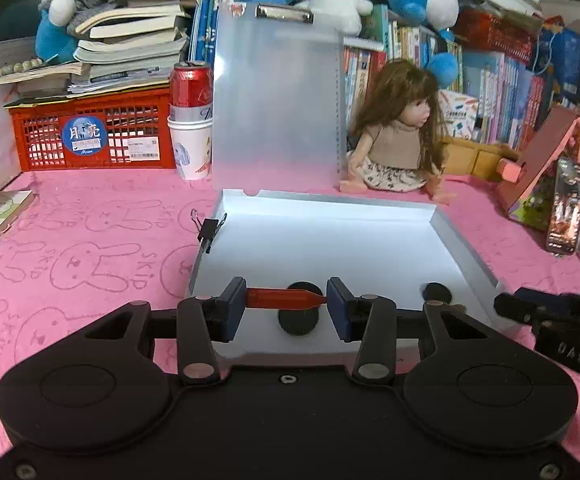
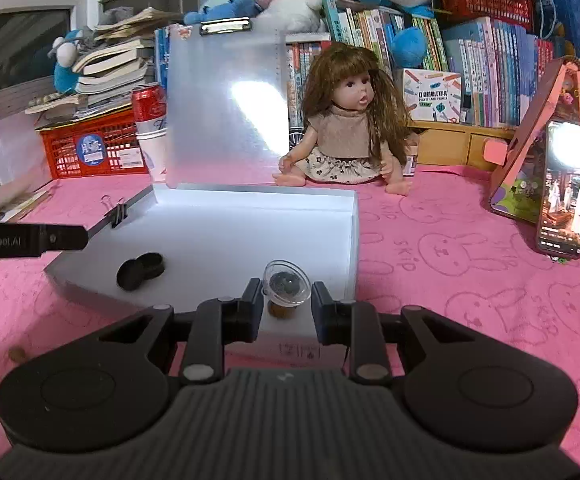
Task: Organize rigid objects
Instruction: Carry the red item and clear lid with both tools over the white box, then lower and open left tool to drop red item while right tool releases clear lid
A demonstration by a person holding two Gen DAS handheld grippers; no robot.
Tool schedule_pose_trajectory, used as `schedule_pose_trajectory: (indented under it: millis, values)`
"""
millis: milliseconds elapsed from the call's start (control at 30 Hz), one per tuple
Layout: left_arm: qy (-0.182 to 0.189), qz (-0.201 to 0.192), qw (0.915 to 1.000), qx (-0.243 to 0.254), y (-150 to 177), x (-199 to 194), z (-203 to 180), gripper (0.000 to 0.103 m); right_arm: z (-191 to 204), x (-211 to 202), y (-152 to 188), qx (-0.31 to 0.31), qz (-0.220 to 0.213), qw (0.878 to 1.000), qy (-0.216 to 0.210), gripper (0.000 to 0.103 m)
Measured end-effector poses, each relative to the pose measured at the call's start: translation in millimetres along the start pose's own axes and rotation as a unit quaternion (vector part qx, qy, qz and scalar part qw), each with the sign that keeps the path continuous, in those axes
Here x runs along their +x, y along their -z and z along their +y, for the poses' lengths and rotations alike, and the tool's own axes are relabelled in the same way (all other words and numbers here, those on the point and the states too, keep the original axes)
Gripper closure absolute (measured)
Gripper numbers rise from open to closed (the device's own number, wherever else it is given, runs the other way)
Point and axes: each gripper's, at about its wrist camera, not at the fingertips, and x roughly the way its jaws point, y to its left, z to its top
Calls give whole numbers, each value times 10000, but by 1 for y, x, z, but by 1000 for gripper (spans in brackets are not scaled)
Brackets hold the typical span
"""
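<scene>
An open white file box (image 1: 463, 252) lies on the pink cloth, its translucent lid (image 1: 276, 96) standing up at the back. My left gripper (image 1: 286, 304) is shut on a red pen-like stick (image 1: 286, 298), held crosswise over the box's near part. Two black round discs (image 1: 298, 318) lie in the box; they also show in the right wrist view (image 2: 141, 270). My right gripper (image 2: 286, 306) holds a clear glass globe on a brown base (image 2: 286, 288) over the box's near right corner (image 2: 353, 240). The jaws look closed against it.
A black binder clip (image 1: 208, 227) is clipped on the box's left wall. A doll (image 1: 397, 140) sits behind the box. A red crate (image 1: 90, 136), a can in a paper cup (image 1: 190, 120), books and plush toys line the back. A phone (image 2: 565, 192) leans at the right.
</scene>
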Motion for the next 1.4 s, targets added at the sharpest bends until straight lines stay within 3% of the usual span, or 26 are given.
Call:
schedule_pose_trajectory:
  millis: [233,567,1400]
  values:
    - [-122,341,9992,-188,-13,37,11,61,-7,29,-18,141,290,9995,13,72]
    - [-416,443,9981,-121,-16,69,12,61,-3,67,-34,129,584,9982,93,72]
    - [-494,717,9962,-49,0,94,14,61,1,104,-32,125,1028,9945,134,72]
